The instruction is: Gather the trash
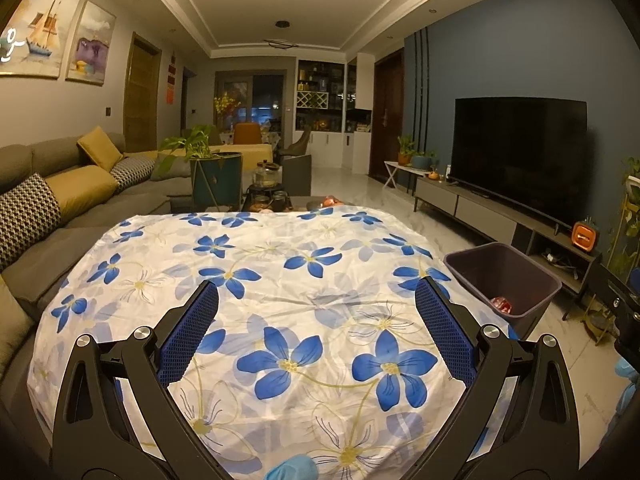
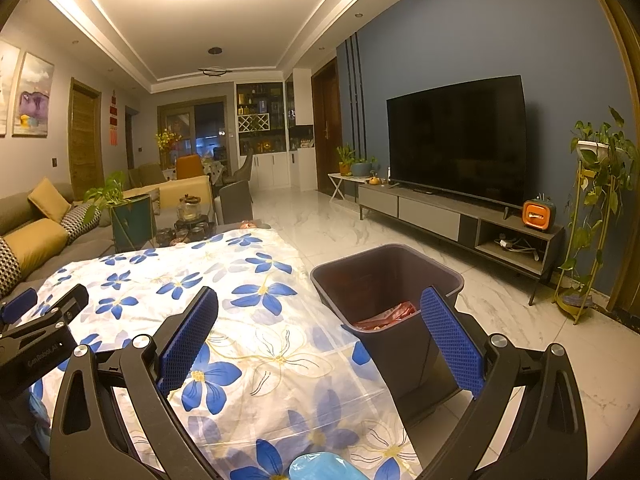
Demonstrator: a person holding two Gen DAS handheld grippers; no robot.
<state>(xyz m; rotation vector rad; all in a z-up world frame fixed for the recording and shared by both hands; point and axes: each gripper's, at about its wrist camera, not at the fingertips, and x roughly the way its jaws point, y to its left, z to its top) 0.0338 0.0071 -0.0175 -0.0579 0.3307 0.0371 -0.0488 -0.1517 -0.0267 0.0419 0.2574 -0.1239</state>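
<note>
Here, item one: a table under a white cloth printed with blue flowers filled the lower centre of both views, its top bare of loose items. Room: sofa with yellow and checked cushions at left; dark TV on a grey low cabinet against a blue wall at right; pale marble-look floor; potted plant on a gold stand at far right.

Item two: bin, dark, rectangular, open top facing up, standing upright on the floor just beside the table's right edge. Its long axis ran from lower left to upper right in the right wrist view. Walls smooth, tapering downward.

Item three: trash, red crumpled wrappers, lay at the bottom of the bin; in the left wrist view a red-and-white scrap showed there.

Left gripper: fingers spread wide, empty, over the cloth. Right gripper: spread wide, empty, straddling the table edge and bin.
</note>
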